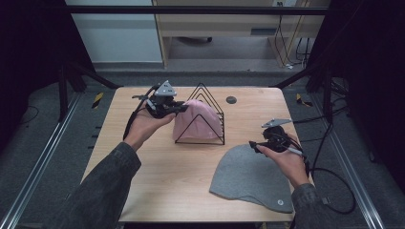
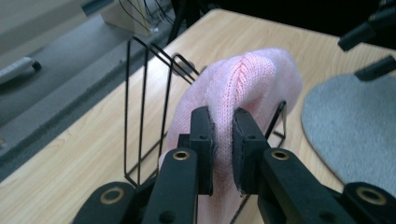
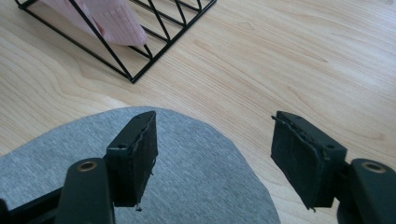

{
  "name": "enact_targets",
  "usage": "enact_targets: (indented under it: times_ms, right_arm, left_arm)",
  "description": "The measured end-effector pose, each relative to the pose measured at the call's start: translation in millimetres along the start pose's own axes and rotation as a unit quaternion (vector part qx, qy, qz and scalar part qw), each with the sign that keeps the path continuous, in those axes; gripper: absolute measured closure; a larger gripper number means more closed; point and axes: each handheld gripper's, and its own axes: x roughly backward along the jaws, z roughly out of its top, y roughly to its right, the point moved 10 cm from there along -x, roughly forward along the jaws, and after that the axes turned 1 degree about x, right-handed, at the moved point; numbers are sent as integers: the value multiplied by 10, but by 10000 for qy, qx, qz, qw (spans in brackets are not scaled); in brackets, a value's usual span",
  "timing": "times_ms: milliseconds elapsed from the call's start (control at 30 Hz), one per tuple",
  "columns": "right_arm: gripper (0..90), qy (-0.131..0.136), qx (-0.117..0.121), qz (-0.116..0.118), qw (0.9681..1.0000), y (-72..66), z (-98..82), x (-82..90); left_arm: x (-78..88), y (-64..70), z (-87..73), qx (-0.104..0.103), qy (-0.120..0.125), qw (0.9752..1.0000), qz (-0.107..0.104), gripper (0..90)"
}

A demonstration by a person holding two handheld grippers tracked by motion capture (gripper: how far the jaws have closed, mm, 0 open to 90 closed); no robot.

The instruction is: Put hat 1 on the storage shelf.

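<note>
My left gripper [image 2: 223, 140] is clamped on the pink knit beanie [image 2: 243, 88], jaws nearly together with a fold of the knit pinched between the pads. In the high view my left gripper [image 1: 184, 108] meets the pink knit beanie [image 1: 198, 119] at its upper left edge. The beanie sits in the black wire rack [image 1: 212, 107], draped across the triangular wires, at the middle of the wooden table [image 1: 143, 191]. In the left gripper view the rack [image 2: 140, 107] stands behind and to the left of the beanie, wires upright.

My right gripper [image 3: 212, 154] is released, jaws wide apart, nothing between them. It hangs over the rounded top edge of the grey beanie [image 3: 196, 182]: the left jaw is above the fabric, the right jaw above bare table [image 3: 280, 56]. Can't tell if the jaw tips touch the fabric. In the high view my right gripper [image 1: 253, 145] is at the upper right of the grey beanie [image 1: 248, 176], which lies flat on the table, just in front of and to the right of the rack. The rack's corner with pink knit inside [image 3: 116, 23] shows top left in the right gripper view.
</note>
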Motion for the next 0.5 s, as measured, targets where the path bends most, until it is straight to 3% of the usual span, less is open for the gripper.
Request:
enact_targets:
  times_ms: [100,267,467,500]
  right_arm:
    - [326,2,-15,-15,10000,17,-8,4]
    - [363,-35,-21,-14,10000,49,-48,14]
    - [429,-150,-125,25,9998,101,-164,-23]
    - [429,-150,-125,25,9998,101,-164,-23]
  left_arm:
    - [-37,10,-56,-15,-132,9999,5,803]
    - [-80,28,-96,155,-96,9998,-90,770]
    - [40,3,-34,348,198,9989,237,427]
    - [76,3,-36,326,184,9989,298,427]
